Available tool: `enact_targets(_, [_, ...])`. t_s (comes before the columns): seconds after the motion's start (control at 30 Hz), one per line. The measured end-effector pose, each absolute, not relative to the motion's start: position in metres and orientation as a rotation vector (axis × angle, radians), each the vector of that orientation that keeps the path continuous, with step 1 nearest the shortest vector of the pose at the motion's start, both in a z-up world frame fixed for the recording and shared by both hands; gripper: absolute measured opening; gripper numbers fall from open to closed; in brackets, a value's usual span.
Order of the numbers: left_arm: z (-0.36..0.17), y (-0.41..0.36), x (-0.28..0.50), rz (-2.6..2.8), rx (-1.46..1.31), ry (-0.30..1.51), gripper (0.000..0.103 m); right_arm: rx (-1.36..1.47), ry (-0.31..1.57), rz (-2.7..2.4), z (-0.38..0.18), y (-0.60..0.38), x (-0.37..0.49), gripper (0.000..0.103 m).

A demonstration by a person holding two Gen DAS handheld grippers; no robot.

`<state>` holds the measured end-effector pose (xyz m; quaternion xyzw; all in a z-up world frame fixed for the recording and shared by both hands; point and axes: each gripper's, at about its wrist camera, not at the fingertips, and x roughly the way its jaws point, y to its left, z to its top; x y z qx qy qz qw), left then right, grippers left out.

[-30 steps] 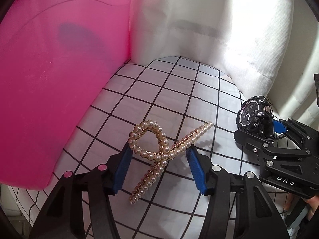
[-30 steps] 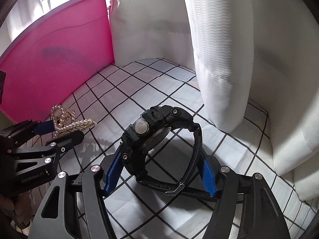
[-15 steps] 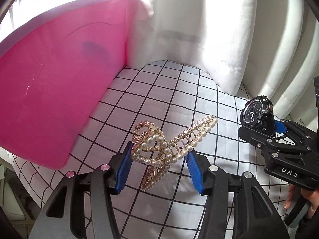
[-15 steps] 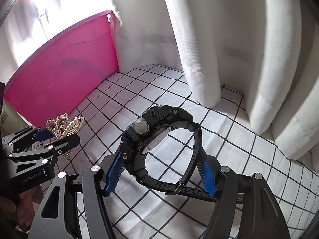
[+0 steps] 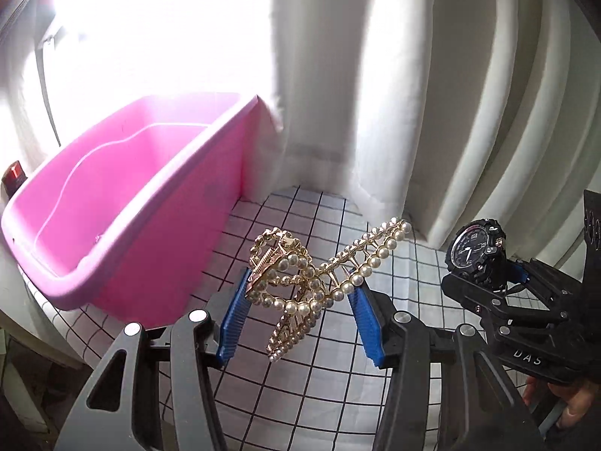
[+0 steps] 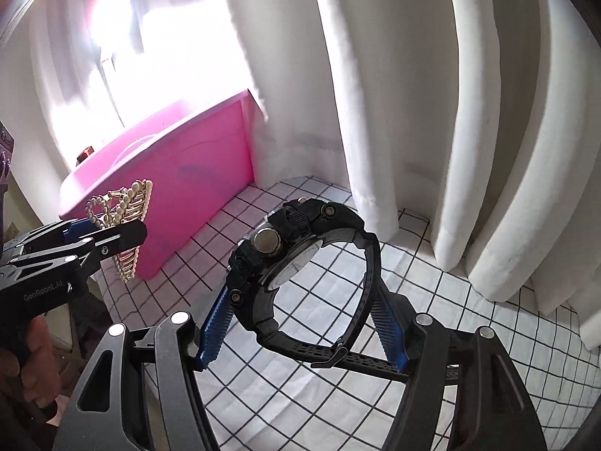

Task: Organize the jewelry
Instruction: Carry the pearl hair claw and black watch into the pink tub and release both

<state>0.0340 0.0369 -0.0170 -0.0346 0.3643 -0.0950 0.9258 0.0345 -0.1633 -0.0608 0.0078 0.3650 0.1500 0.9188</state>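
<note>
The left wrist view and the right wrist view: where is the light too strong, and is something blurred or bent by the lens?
Left wrist view: the window behind the pink bin is blown out white; the pearl hair clip stays sharp; the grid cloth lines curve at the edges. Right wrist view: the same glare at upper left washes out the bin's rim; the black watch is sharp; the curtain folds bow.
</note>
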Motion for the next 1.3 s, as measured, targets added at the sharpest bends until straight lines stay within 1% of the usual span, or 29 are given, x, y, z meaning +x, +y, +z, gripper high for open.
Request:
enact_targets(0.23, [0.038, 0.077, 0.026, -0.135, -0.096, 0.645, 0.05, 0.001, 0.656, 0.36, -0.012, -0.127, 0.037, 0.065])
enact_targets(0.47, [0.059, 0.14, 0.039, -0.019, -0.105, 0.597, 0.05, -0.02, 0.585, 0.465, 0.025, -0.067, 0.06, 0.065])
enact_targets(0.63, [0.054, 0.194, 0.05, 0.074, -0.123, 0.619, 0.051, -0.041, 0.583, 0.539, 0.032, -0.015, 0.085, 0.065])
enact_targets(0.83, [0.035, 0.243, 0.075, 0.136, -0.144, 0.667, 0.051, -0.063, 0.621, 0.599, 0.023, 0.043, 0.119, 0.065])
enact_targets(1.03, [0.009, 0.269, 0.108, 0.141, -0.158, 0.722, 0.051, -0.089, 0.691, 0.624, 0.01, 0.091, 0.155, 0.065])
enact_targets(1.3, [-0.015, 0.288, 0.144, 0.156, -0.168, 0.796, 0.051, -0.086, 0.809, 0.599, -0.014, 0.116, 0.194, 0.065])
